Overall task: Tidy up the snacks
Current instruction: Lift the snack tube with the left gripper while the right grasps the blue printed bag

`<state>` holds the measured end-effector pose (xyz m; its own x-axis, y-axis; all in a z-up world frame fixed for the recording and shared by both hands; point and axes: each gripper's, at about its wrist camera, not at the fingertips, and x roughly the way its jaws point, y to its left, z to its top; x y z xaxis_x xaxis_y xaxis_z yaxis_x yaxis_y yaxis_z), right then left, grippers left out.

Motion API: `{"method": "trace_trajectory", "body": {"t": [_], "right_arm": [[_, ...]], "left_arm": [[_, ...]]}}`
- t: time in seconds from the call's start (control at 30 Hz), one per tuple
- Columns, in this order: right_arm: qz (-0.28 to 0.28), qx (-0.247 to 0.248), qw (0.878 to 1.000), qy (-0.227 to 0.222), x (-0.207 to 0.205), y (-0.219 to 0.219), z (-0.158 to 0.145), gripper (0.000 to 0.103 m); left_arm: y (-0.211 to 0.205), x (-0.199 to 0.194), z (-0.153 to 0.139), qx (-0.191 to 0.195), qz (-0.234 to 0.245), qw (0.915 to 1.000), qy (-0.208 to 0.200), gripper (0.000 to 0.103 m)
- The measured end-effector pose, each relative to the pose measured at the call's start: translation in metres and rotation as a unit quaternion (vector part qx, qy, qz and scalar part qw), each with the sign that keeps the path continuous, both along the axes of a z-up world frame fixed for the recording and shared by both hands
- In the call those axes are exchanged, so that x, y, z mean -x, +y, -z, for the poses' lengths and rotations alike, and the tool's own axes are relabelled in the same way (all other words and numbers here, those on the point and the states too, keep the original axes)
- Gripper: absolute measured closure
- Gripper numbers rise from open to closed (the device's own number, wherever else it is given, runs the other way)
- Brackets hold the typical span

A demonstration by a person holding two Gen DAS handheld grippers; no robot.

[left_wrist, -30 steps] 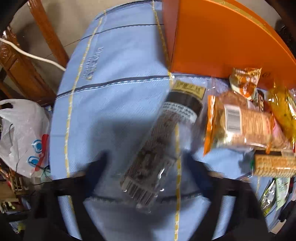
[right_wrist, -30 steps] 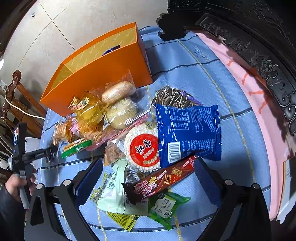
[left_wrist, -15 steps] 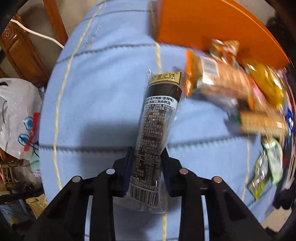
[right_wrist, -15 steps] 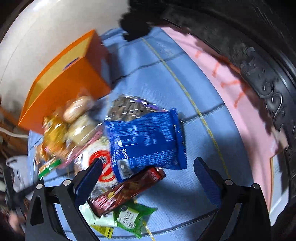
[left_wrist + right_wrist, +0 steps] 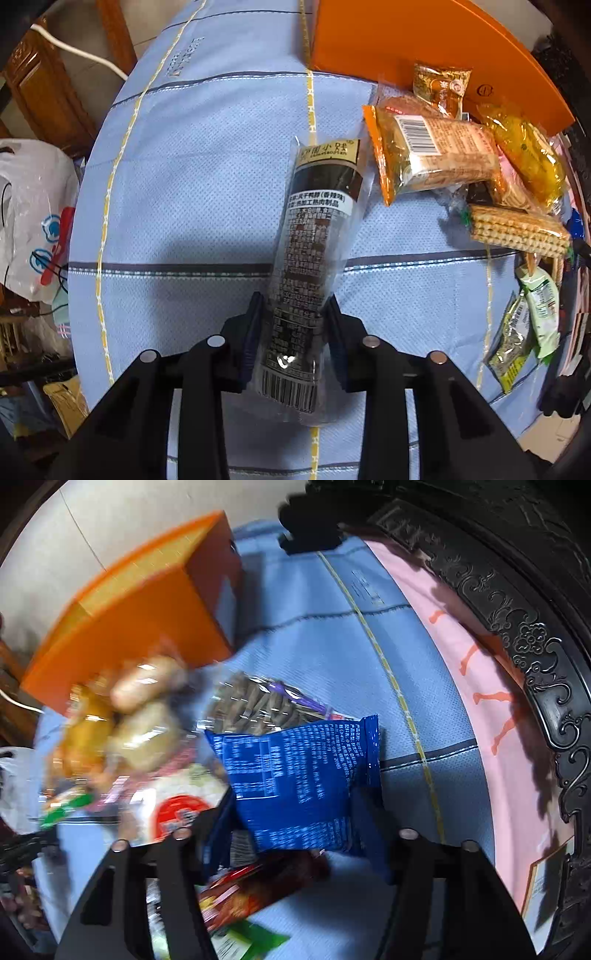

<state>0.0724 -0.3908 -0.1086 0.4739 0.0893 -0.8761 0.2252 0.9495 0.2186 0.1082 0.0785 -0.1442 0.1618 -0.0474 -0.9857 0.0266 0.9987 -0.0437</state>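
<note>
Left tongs (image 5: 293,325) closed on the long clear-wrapped dark snack stick with the gold label end (image 5: 314,258), pads pressing both sides near its barcode end, jaws having just closed onto it; stick pointing away from the camera above the light blue checked cloth with yellow and dark stripes (image 5: 207,177) covering the desk. Right of the stick: an orange-edged clear pack of brown biscuits (image 5: 432,158), a clear pack of ridged wafer rolls (image 5: 517,232), a yellow translucent wrapped snack (image 5: 528,155) and small green sachets (image 5: 524,325), all beside the large orange cardboard box (image 5: 406,40). Right tongs (image 5: 295,827) having just been closing, now around the lower end of the blue foil snack bag with white print (image 5: 299,775); pad contact too blurred to confirm. Blue bag lying on the cloth near the orange box (image 5: 140,627), overlapping a clear pack of dark striped seeds (image 5: 258,705), with a red-brown wrapped bar (image 5: 255,890) just below it.
</note>
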Motion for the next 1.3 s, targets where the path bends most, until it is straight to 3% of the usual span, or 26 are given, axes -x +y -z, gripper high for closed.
{"method": "trace_trajectory", "body": {"t": [0.03,0.13,0.17,0.2,0.23,0.27,0.33,0.4,0.5,0.67,0.73,0.77,0.8,0.87,1.07,1.3], "right_arm": [[-0.001,-0.003,1.000,-0.007,0.004,0.001,-0.007,0.095],[-0.020,-0.016,1.000,-0.011,0.008,0.003,-0.016,0.094],[-0.027,-0.029,0.999,0.000,0.006,0.002,-0.011,0.084],[-0.027,-0.036,0.999,0.012,0.005,0.001,-0.005,0.066],[-0.010,-0.028,0.999,0.020,0.006,-0.001,-0.002,0.028],[0.018,-0.012,1.000,0.019,0.008,-0.006,0.000,0.018],[0.060,-0.003,0.998,-0.006,0.015,-0.018,-0.002,0.015],[0.070,-0.014,0.997,-0.002,0.016,-0.026,0.002,0.004],[0.078,0.003,0.996,0.040,0.006,-0.030,0.020,0.004],[0.091,-0.029,0.993,0.066,-0.021,-0.026,0.046,0.004],[0.081,0.004,0.993,0.080,-0.033,-0.015,0.051,0.003],[0.062,0.034,0.994,0.084,-0.038,-0.008,0.051,0.010],[0.037,0.066,0.994,0.076,-0.041,0.003,0.048,0.014],[0.024,0.077,0.995,0.066,-0.040,0.010,0.038,0.026],[0.041,0.043,0.998,0.002,-0.016,0.003,-0.010,0.027],[-0.008,-0.017,0.997,-0.075,-0.009,0.018,-0.067,0.026]], "left_arm": [[0.000,0.004,-0.003,0.003,0.000,1.0000,-0.002,0.071],[0.004,0.007,-0.008,0.003,0.003,1.0000,-0.005,0.071],[0.006,0.007,-0.006,0.003,0.000,1.0000,-0.002,0.071],[0.008,0.007,-0.004,0.003,-0.003,1.0000,0.000,0.071],[0.010,0.007,-0.002,0.003,-0.006,1.0000,0.003,0.071],[0.010,0.007,-0.001,0.002,-0.006,1.0000,0.004,0.071],[0.008,0.006,0.001,-0.001,-0.004,1.0000,0.003,0.071],[0.007,0.008,0.003,-0.002,-0.003,1.0000,0.004,0.071],[0.006,0.006,0.006,-0.002,-0.006,1.0000,0.004,0.070],[-0.001,0.003,0.013,-0.007,-0.007,0.9999,0.004,0.069],[-0.003,0.000,0.015,-0.005,-0.009,0.9999,0.003,0.068],[-0.002,-0.001,0.015,-0.004,-0.011,0.9999,0.001,0.068],[-0.002,-0.001,0.015,-0.003,-0.012,0.9999,0.001,0.068],[-0.001,-0.002,0.014,-0.002,-0.014,0.9999,0.001,0.068],[0.007,0.002,0.000,0.005,-0.030,0.9995,-0.013,0.072],[0.014,0.008,-0.043,0.019,-0.037,0.9977,-0.054,0.072]]}}
